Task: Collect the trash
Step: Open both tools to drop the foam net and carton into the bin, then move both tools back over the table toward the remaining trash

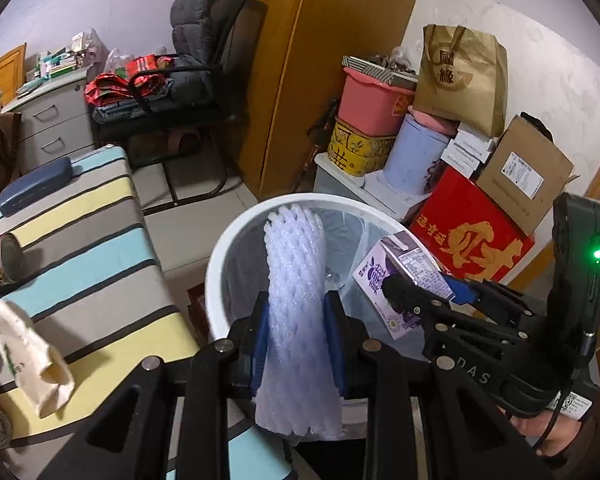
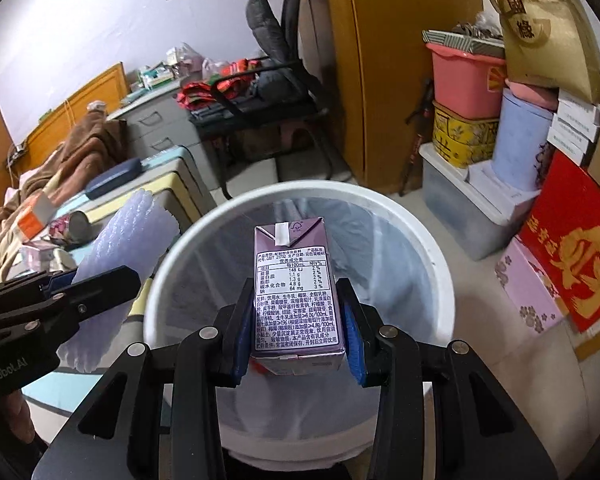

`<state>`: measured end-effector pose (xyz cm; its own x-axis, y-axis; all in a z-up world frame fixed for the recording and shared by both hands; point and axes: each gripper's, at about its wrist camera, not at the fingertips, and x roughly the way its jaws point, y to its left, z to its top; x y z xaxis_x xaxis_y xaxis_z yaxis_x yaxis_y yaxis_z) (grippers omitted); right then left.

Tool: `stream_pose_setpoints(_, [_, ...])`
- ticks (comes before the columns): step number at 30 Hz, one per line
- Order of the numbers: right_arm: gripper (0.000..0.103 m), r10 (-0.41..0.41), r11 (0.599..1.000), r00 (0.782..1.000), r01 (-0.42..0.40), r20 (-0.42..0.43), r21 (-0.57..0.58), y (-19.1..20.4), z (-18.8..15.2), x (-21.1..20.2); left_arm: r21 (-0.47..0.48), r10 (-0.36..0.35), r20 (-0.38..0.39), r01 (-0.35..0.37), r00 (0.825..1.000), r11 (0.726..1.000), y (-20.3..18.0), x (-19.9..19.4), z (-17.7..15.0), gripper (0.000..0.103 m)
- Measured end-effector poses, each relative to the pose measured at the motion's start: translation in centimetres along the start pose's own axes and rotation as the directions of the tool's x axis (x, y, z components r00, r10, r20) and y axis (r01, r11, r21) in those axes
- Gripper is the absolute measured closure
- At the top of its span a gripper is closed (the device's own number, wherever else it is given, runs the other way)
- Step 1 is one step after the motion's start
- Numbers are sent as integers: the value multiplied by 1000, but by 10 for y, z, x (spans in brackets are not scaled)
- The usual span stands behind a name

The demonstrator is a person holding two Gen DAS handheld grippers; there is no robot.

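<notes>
Release should wait: my left gripper (image 1: 296, 336) pinches white foam netting sleeve (image 1: 294, 280), my right gripper (image 2: 296, 336) clamps purple drink carton (image 2: 296, 288), both best centred over white lined bin (image 2: 416, 220) first.

A home bedroom — bed (image 2: 60, 168), chair (image 2: 276, 92), stacked boxes (image 2: 464, 112).

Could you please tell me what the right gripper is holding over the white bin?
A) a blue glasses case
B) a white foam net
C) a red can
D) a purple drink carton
D: the right gripper is shut on the purple drink carton above the white bin; the left gripper holds the foam net.
</notes>
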<state>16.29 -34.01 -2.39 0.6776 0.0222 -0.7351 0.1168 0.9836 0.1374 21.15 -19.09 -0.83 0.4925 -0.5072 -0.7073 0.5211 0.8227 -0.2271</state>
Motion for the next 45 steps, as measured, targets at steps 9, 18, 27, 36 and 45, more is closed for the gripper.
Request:
stream_pose_setpoints(9, [59,-54,998,998,54,-30,11,-9,-1,9,-36,4,2,-4,1000,999,6,8,0,41])
stream_pose_setpoints(18, [36,-60,998,998,60,-3,22,-8,0,3,-43,27,18,-26,999,999,14,-4,-3,41])
stream_pose_setpoints(27, [36,-35,999,999,35,39,18,7,2,-10,-69,74,63,-69,995,995,31,-37,-10,41])
stream_pose_setpoints(36, [36,23,999,997,-21,74,-28,35,2,-19,-119,138,95,-126,986,985,59,-69,-26,41])
stream_pose_setpoints(45, [36,116,988,990,-106,86,-108,79,6,-16,-198,287,133,-258,949,946,104,-110,-49,40])
